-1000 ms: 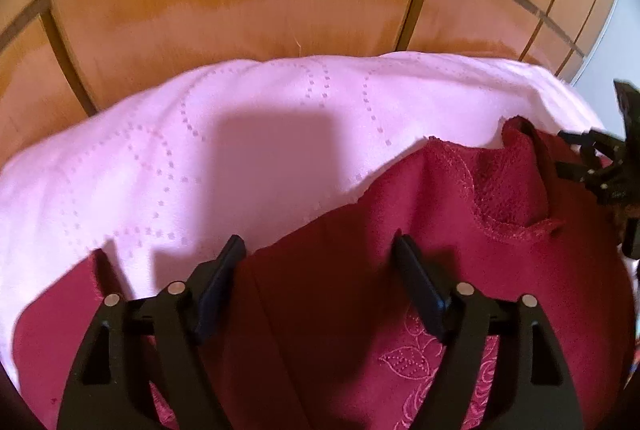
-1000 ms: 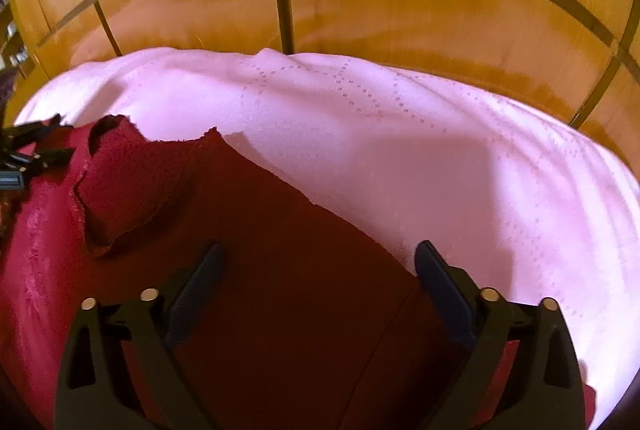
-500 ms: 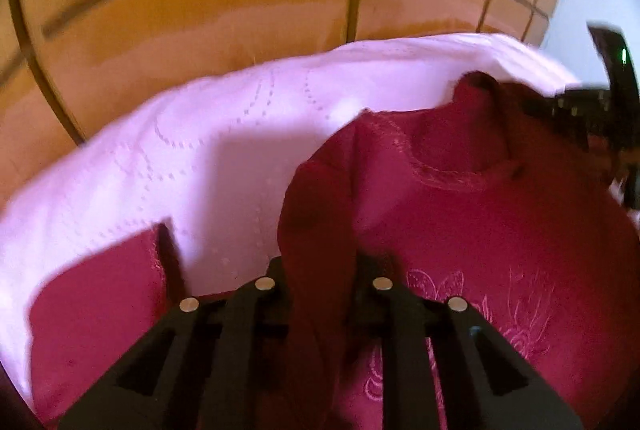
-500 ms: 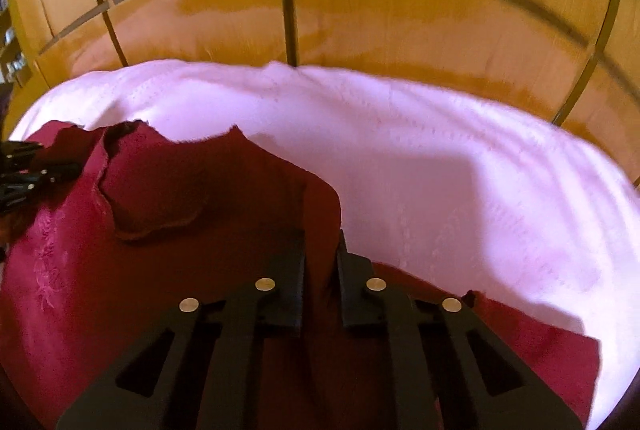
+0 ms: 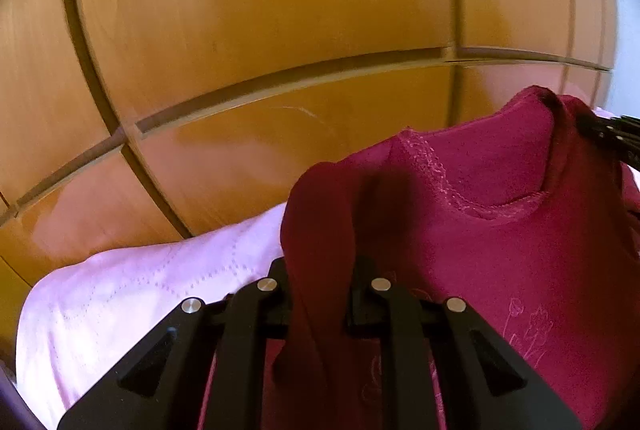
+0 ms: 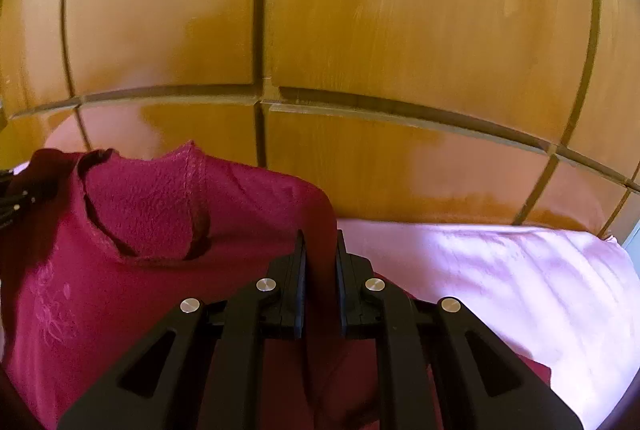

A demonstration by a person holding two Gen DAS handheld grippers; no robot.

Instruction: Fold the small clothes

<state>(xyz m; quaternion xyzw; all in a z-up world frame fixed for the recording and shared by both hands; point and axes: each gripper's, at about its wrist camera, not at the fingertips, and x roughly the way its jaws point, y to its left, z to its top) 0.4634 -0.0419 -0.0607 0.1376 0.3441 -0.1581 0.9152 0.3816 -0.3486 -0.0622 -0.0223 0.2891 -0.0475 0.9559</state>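
Both tools, wide apart a second ago, now pinch the red top's (image 5: 500,250) shoulders, left tool (image 5: 320,294) and right tool (image 6: 320,270) lifting it off the pink bed (image 6: 500,270), ready for folding.

Deep crimson top (image 5: 500,258), fleecy inside the neck opening; scalloped lace trim along neckline (image 5: 440,173), same red. Faint outline flower embroidery on front, below neckline, pale pink thread. Pale pink bedspread (image 5: 132,294) under top, dotted stitched lines in curving pattern. Orange-brown wood panelling (image 5: 260,9) behind top, darker grooves in a grid. Matte black claws (image 5: 320,294), (image 6: 320,282), silver rivets.
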